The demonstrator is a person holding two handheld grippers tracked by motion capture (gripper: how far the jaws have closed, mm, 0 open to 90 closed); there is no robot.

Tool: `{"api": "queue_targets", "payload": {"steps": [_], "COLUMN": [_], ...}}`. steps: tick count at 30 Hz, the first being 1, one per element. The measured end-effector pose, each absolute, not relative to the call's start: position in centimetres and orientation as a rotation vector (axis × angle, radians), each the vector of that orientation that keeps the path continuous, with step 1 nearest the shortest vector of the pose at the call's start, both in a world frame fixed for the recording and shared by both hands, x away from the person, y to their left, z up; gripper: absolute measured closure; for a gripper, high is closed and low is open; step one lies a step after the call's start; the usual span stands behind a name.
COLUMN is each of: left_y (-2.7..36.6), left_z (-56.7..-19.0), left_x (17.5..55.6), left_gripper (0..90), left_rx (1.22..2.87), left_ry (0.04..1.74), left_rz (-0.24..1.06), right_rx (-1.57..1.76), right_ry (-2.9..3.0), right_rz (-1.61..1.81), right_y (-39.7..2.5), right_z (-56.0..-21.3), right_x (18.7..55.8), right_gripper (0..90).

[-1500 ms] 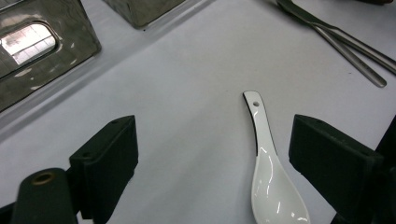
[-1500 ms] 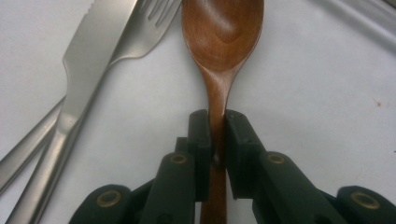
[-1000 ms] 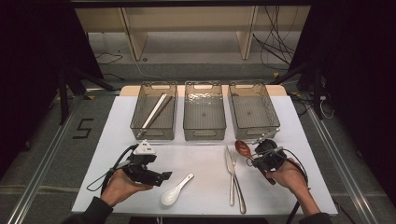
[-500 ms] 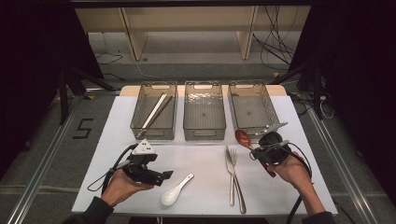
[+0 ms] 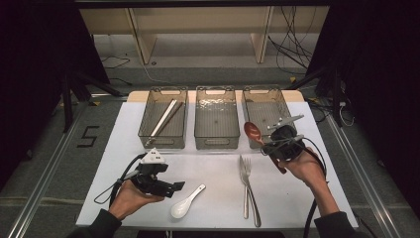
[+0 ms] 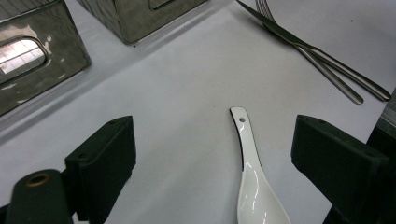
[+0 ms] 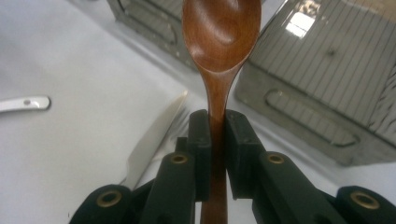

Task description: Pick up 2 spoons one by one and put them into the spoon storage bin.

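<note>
Three clear bins point(image 5: 216, 124) stand in a row at the far side of the bench point(image 5: 307, 198), which suggests a sorting layout with one bin per utensil type. The left bin point(image 5: 163, 124) already holds a pair of chopsticks point(image 5: 163, 119); the middle and right bins appear empty.

The right gripper point(image 5: 277, 139) has its fingers point(image 7: 201, 140) closed on the handle of a wooden spoon point(image 5: 253, 132). In the right gripper view the handle is pinched just below the bowl, and the bowl projects straight ahead toward the right bin point(image 7: 322, 84). This hold keeps the spoon in line with the gripper, so it can be carried over a bin wall bowl first. The spoon is lifted clear of the bench, near the front edge of the right bin point(image 5: 265, 116).

The left gripper point(image 5: 171, 187) rests low, fingers point(image 6: 100, 158) spread wide and holding nothing. A white ceramic spoon point(image 6: 254, 186) lies flat between them in the left gripper view, handle pointing away, so the gripper is judged ready to take it.

A fork point(image 5: 245, 178) and a knife point(image 5: 253, 203) lie side by side at the near middle of the bench, untouched.
</note>
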State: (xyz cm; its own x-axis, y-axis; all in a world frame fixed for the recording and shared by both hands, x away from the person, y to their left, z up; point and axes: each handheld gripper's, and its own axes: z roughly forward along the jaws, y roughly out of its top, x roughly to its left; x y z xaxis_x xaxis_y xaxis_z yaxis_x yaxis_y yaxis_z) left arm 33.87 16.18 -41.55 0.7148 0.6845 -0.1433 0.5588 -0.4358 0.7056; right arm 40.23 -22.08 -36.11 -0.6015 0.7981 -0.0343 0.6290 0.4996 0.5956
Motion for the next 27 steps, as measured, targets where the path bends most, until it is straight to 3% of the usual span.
{"api": "queue_targets", "payload": {"steps": [27], "left_y": [16.5], "left_z": [-41.1], "left_x": [33.7], "left_gripper": [13.4], "left_rx": [2.097], "left_ry": [0.940], "left_rz": [0.216], "right_rx": [1.218], "right_ry": [2.394], "right_rz": [0.817], "right_y": [-18.8], "right_z": [-34.1], "right_x": [45.4], "right_gripper": [82.2]}}
